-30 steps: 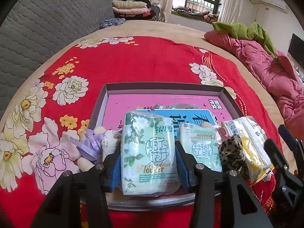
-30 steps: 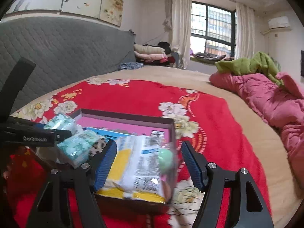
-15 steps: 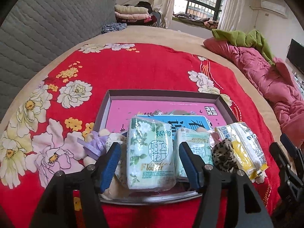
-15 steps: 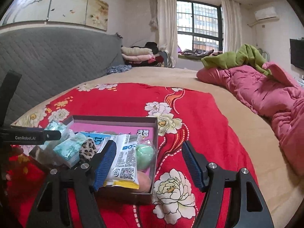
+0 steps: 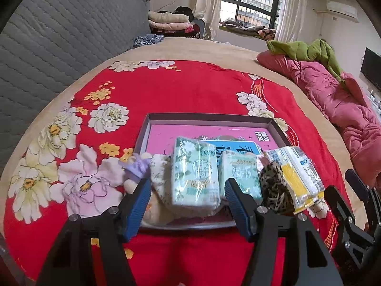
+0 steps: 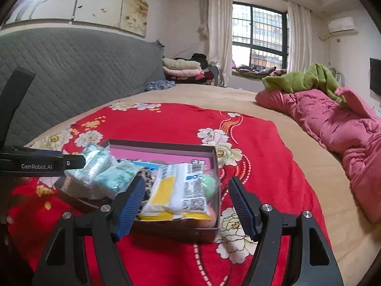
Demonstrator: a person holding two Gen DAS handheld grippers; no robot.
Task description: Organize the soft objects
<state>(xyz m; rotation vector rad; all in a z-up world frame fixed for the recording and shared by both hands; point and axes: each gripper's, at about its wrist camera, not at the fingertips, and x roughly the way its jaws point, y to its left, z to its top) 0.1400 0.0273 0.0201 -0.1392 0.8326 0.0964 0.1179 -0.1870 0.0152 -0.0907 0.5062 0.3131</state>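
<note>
A shallow dark box (image 5: 209, 117) with a pink floor lies on the red floral blanket. Along its near side sit a large green tissue pack (image 5: 194, 176), a smaller one (image 5: 238, 176), a leopard-print piece (image 5: 273, 187), a white and yellow packet (image 5: 295, 174) and a plush toy with a lilac bow (image 5: 138, 169). My left gripper (image 5: 187, 188) is open just short of the large pack, its pads clear of it. My right gripper (image 6: 187, 181) is open in front of the white and yellow packet (image 6: 176, 193), beside which a pale green ball (image 6: 210, 183) shows in the box corner.
A crumpled pink quilt (image 6: 333, 124) and a green garment (image 6: 302, 78) lie on the right of the bed. A grey quilted headboard (image 6: 78, 71) stands at the left. Folded clothes (image 6: 183, 69) are stacked near the window. Red blanket (image 5: 181, 88) stretches beyond the box.
My left gripper let go of the large tissue pack, widened and drew back and up. My right gripper pulled back from the white and yellow packet, which stays in the box.
</note>
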